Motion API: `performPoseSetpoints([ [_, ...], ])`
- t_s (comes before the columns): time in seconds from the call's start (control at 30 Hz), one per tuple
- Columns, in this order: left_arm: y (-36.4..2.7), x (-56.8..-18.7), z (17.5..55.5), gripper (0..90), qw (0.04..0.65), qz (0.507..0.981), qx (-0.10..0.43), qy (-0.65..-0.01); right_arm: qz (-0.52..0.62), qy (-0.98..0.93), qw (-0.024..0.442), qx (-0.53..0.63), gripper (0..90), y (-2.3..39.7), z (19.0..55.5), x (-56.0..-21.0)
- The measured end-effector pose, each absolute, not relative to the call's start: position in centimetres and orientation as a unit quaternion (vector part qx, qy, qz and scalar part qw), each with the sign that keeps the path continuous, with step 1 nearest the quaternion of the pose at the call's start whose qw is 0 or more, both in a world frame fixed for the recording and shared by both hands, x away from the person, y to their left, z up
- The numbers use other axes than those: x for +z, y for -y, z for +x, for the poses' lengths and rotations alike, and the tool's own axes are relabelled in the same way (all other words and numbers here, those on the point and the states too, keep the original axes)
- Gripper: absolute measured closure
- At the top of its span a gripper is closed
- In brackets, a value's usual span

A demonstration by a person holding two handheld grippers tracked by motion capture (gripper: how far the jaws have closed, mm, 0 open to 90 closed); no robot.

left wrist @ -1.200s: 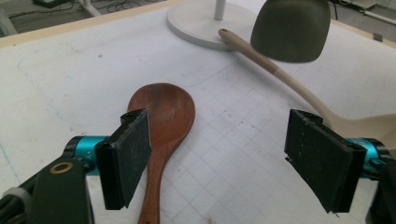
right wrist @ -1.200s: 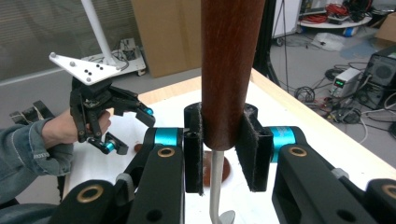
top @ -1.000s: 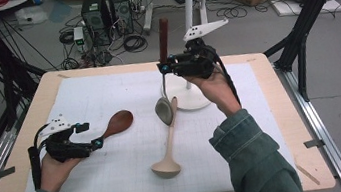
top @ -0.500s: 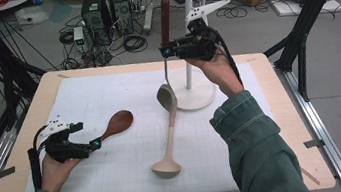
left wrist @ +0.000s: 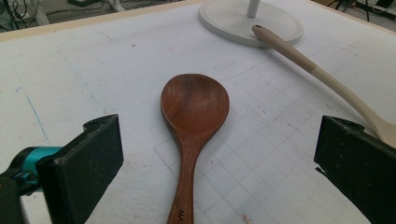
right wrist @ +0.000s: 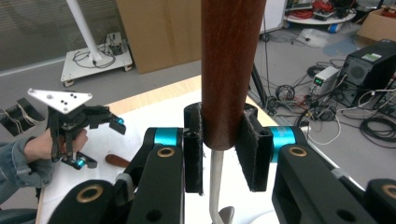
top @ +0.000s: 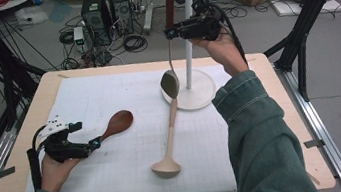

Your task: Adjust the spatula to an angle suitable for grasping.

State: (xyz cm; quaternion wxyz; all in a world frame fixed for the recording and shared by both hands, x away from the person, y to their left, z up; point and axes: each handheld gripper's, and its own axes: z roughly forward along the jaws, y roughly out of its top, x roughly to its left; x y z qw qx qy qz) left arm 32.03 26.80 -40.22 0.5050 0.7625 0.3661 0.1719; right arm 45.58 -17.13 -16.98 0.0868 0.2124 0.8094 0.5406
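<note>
A dark brown wooden spoon (top: 116,122) (left wrist: 194,107) lies flat on the white mat. Its handle runs between the jaws of my left gripper (top: 95,142) (left wrist: 223,149), which have just been opening and stand wide apart, clear of the wood on both sides. My right gripper (top: 173,32) (right wrist: 219,154) is held high over the far side of the table. It is shut on the dark wooden handle (right wrist: 232,70) of a metal spoon (top: 170,83), whose bowl hangs down beside the white stand (top: 199,97).
A beige ladle (top: 170,141) (left wrist: 303,60) lies on the mat, its handle tip at the white stand's round base (left wrist: 247,21). The stand's pole (top: 188,58) rises just right of the hanging spoon. Computers, cables and boxes sit on the floor beyond the table.
My right hand has risen and moved away with the metal spoon, whose bowl now hangs higher beside the stand. My left hand has stayed by the brown spoon.
</note>
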Motion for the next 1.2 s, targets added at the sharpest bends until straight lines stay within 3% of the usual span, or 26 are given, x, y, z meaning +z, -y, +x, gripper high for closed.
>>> performPoseSetpoints([
  [0.47,-26.9,-40.2,32.0,1.7,0.505,0.763,0.171,-0.366,0.232,-0.813,0.054,0.532,73.9,18.0,48.3,-16.8],
  [1.2,-26.9,-40.1,31.9,1.7,0.51,0.76,0.172,-0.363,0.248,-0.807,0.041,0.535,73.8,19.7,49.2,-17.5],
])
